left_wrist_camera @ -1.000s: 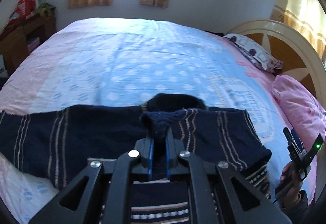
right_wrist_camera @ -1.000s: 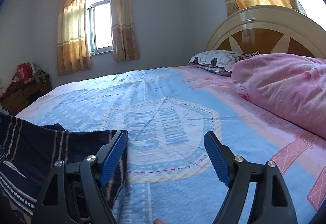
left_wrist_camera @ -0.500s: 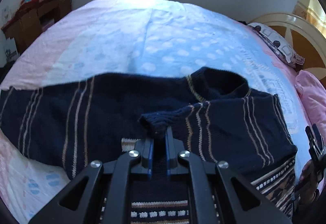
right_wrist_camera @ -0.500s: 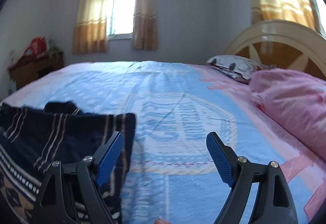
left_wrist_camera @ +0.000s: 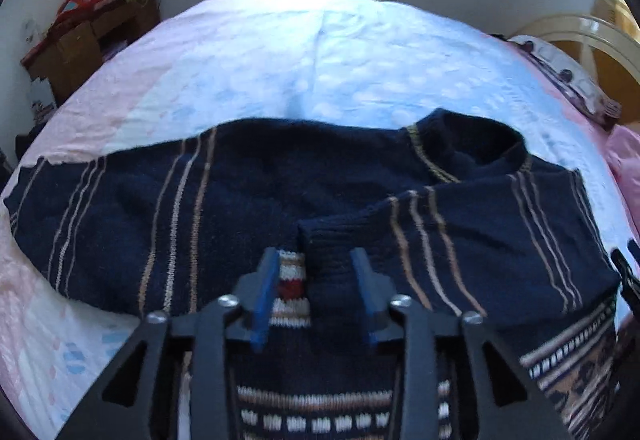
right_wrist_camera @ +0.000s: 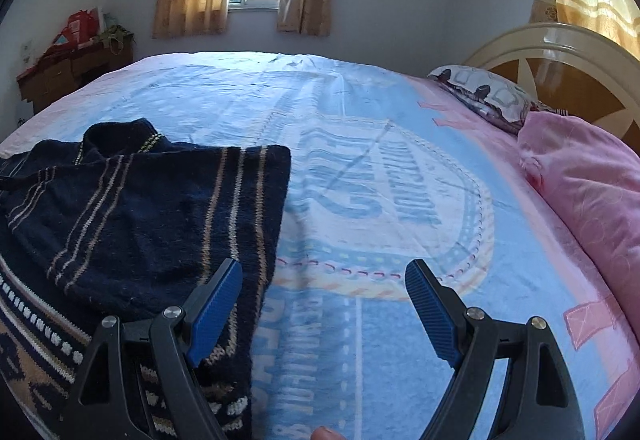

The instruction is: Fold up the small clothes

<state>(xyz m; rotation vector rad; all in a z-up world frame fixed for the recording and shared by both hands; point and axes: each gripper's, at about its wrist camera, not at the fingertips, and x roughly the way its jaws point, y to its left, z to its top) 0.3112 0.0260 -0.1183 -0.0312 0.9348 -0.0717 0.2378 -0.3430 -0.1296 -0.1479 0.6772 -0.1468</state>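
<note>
A navy knitted sweater [left_wrist_camera: 240, 200] with tan stripes lies spread on the bed. Its right sleeve is folded across the chest, with the ribbed cuff [left_wrist_camera: 328, 252] lying on the body. My left gripper [left_wrist_camera: 316, 288] is open just above that cuff, its blue pads on either side and apart from it. In the right wrist view the sweater [right_wrist_camera: 152, 216] lies at the left. My right gripper [right_wrist_camera: 324, 308] is open and empty over the sweater's right edge and the bedsheet [right_wrist_camera: 380, 200].
The bed [left_wrist_camera: 320, 52] has a blue and pink sheet. A pink pillow [right_wrist_camera: 592, 180] and a patterned pillow [right_wrist_camera: 480, 92] lie by the headboard [right_wrist_camera: 560, 56] at the right. A wooden cabinet [left_wrist_camera: 88, 40] stands at the far left.
My left gripper has opened and let go of the sleeve cuff, which now lies on the sweater's body. Both cameras have tilted down toward the bed.
</note>
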